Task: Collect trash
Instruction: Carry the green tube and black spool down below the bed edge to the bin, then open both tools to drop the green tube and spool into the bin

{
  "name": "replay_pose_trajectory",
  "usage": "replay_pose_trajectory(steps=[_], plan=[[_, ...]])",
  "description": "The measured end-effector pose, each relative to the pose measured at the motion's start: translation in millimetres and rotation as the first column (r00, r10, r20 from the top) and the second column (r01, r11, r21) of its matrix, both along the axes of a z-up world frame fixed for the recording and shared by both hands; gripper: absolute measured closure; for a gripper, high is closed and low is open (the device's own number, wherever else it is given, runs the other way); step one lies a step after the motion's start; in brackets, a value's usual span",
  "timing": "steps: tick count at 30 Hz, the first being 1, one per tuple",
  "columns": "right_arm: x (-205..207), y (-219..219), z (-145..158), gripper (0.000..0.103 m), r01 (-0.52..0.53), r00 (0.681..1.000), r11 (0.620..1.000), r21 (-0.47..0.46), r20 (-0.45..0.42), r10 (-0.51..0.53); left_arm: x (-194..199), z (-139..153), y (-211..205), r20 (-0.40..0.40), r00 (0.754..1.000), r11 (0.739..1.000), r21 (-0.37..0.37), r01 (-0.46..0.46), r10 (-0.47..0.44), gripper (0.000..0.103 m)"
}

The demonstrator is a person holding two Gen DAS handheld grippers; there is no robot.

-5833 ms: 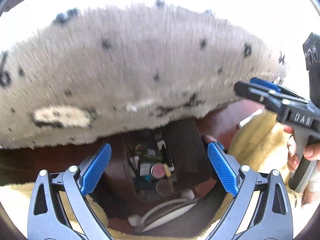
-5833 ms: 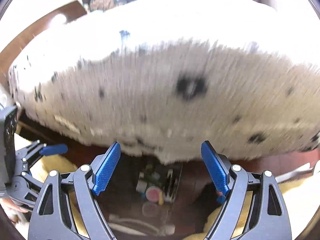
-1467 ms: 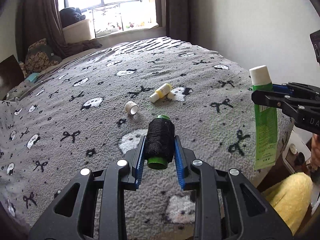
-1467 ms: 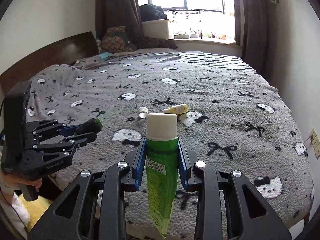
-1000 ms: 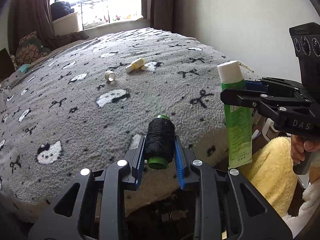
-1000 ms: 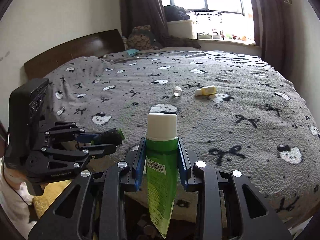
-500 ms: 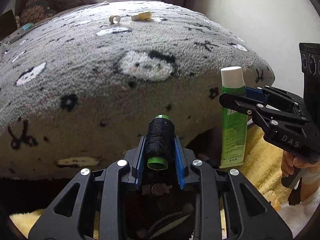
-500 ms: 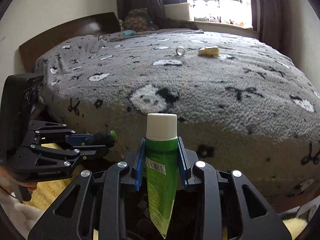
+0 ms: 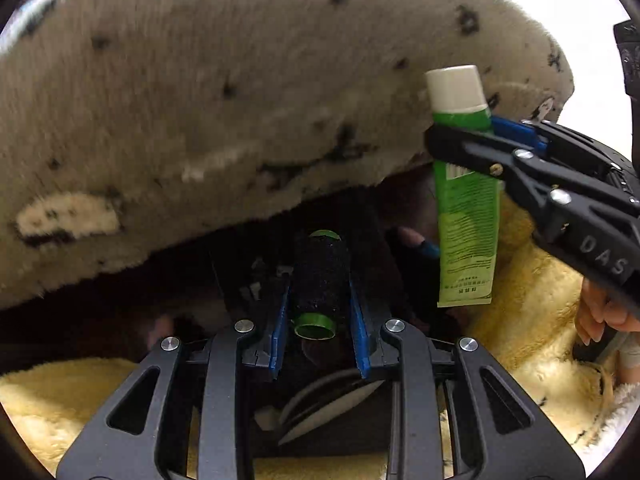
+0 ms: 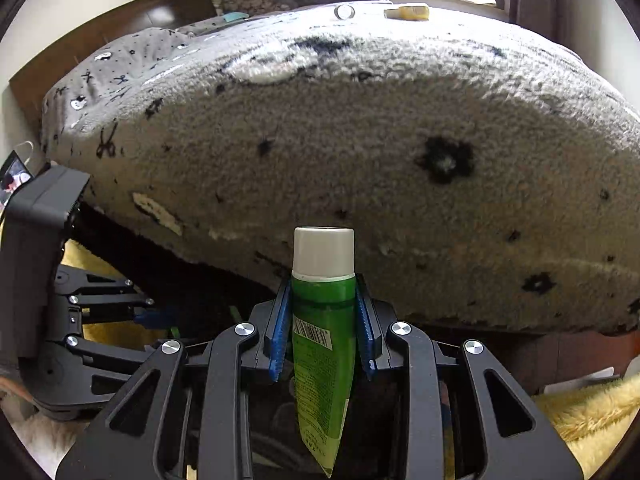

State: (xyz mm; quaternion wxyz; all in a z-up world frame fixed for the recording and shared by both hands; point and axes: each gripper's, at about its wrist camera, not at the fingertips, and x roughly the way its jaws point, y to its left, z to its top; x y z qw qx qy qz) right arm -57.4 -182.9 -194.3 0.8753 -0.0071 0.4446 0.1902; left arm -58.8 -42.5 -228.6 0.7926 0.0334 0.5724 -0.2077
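In our left view the grey blanket [image 9: 248, 92] of the bed bulges overhead and fills the upper picture, blurred, its hem hanging over a dark gap. Below that hem sits a dark bin [image 9: 372, 248], mostly in shadow; we can make out small bits inside and a pale curved piece [image 9: 332, 396] near its front, but not what they are. Our left tongs [image 9: 320, 312] are closed narrow on a black spool [image 9: 320, 276] with green ends, held just above the bin. Yellow fleece [image 9: 532, 280] lies on the floor at both sides. Further right, our right tongs [image 9: 476, 136] clamp a green tube [image 9: 468, 216] near its white cap [image 9: 454, 86], the tube hanging upright beside the bin with its cap against the blanket edge. In the right view the left tongs [image 10: 152, 316] appear at far left, low by the dark gap; the headboard [image 10: 120, 28] stands behind the bed. At centre the right tongs [image 10: 322, 328] grip the tube [image 10: 324, 352], cap up, with the blanket wall close ahead of it. On top of the bed, well apart from us, lie a small ring [image 10: 345, 11] and, right of it, a yellow bottle [image 10: 408, 12].
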Motion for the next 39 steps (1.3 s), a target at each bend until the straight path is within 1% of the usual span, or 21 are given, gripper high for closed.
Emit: replay_pose_trajectory(steps=[7, 9, 13, 21, 22, 23, 24, 25, 26, 28, 30, 32, 33, 35, 37, 39], plan=[[9.2, 9.3, -25.9, 0.073, -0.042, 0.993, 0.999, -0.029, -0.113, 0.038, 9.7, -35.4, 6.4, -0.105, 0.994, 1.0, 0.019, -0.014, 0.016, 0.078], [10.4, 14.0, -30.5, 0.073, -0.059, 0.989, 0.998, -0.035, -0.135, 0.054, 9.8, -37.0, 5.0, -0.105, 0.994, 1.0, 0.026, -0.007, 0.01, 0.078], [11.5, 19.1, -38.2, 0.073, -0.073, 0.983, 0.996, -0.048, -0.172, 0.064, 6.2, -38.7, 7.1, -0.109, 0.994, 1.0, 0.015, -0.007, 0.009, 0.077], [16.4, 19.2, -40.6, 0.071, -0.065, 0.98, 0.997, -0.043, -0.193, 0.055, 3.4, -44.4, 8.2, -0.115, 0.993, 1.0, 0.002, -0.01, 0.01, 0.076], [17.2, 19.6, -42.3, 0.071, -0.065, 0.979, 0.997, -0.046, -0.198, 0.055, 2.9, -43.6, 8.4, -0.115, 0.993, 1.0, 0.003, -0.012, 0.013, 0.074], [17.3, 20.5, -43.3, 0.067, -0.063, 0.978, 0.997, -0.05, -0.2, 0.052, 2.8, -44.6, 9.0, -0.115, 0.993, 1.0, 0.003, -0.015, 0.015, 0.072], [17.3, 20.9, -43.9, 0.065, -0.057, 0.979, 0.997, -0.056, -0.2, 0.044, 2.4, -44.4, 9.5, -0.114, 0.993, 1.0, 0.005, -0.017, 0.017, 0.067], [17.6, 21.3, -45.0, 0.06, -0.049, 0.979, 0.997, -0.058, -0.202, 0.037, 4.7, -45.8, 9.0, -0.114, 0.993, 1.0, 0.008, -0.019, 0.02, 0.06], [17.9, 23.9, -48.0, 0.055, -0.044, 0.978, 0.997, -0.059, -0.205, 0.031, 4.8, -46.0, 9.0, -0.115, 0.993, 1.0, 0.01, -0.02, 0.021, 0.057], [18.2, 21.3, -48.5, 0.053, -0.035, 0.979, 0.998, -0.058, -0.205, 0.022, 4.8, -45.9, 9.2, -0.115, 0.993, 1.0, 0.015, -0.022, 0.023, 0.048], [18.7, 17.7, -48.8, 0.049, -0.023, 0.979, 0.998, -0.059, -0.204, 0.011, 4.9, -45.9, 9.9, -0.113, 0.993, 1.0, 0.018, -0.025, 0.027, 0.042], [19.3, 12.1, -48.5, 0.041, -0.009, 0.979, 0.998, -0.06, -0.204, -0.003, 4.4, -46.1, 11.1, -0.107, 0.994, 0.999, 0.019, -0.028, 0.03, 0.037], [19.5, 9.3, -48.2, 0.039, -0.001, 0.979, 0.998, -0.06, -0.202, -0.012, 4.2, -45.0, 11.7, -0.104, 0.994, 0.999, 0.019, -0.029, 0.031, 0.034], [19.2, 3.9, -46.4, 0.028, 0.013, 0.981, 0.998, -0.061, -0.194, -0.025, 4.4, -43.1, 13.3, -0.096, 0.995, 0.999, 0.02, -0.028, 0.03, 0.028], [18.0, -2.0, -42.8, 0.022, 0.021, 0.982, 0.998, -0.061, -0.186, -0.032, 5.6, -37.3, 13.4, -0.083, 0.996, 0.999, 0.019, -0.026, 0.027, 0.019], [18.2, -3.0, -38.8, 0.019, 0.026, 0.984, 0.998, -0.063, -0.175, -0.037, 5.3, -31.3, 12.0, -0.063, 0.998, 1.0, 0.022, -0.022, 0.023, 0.014]])
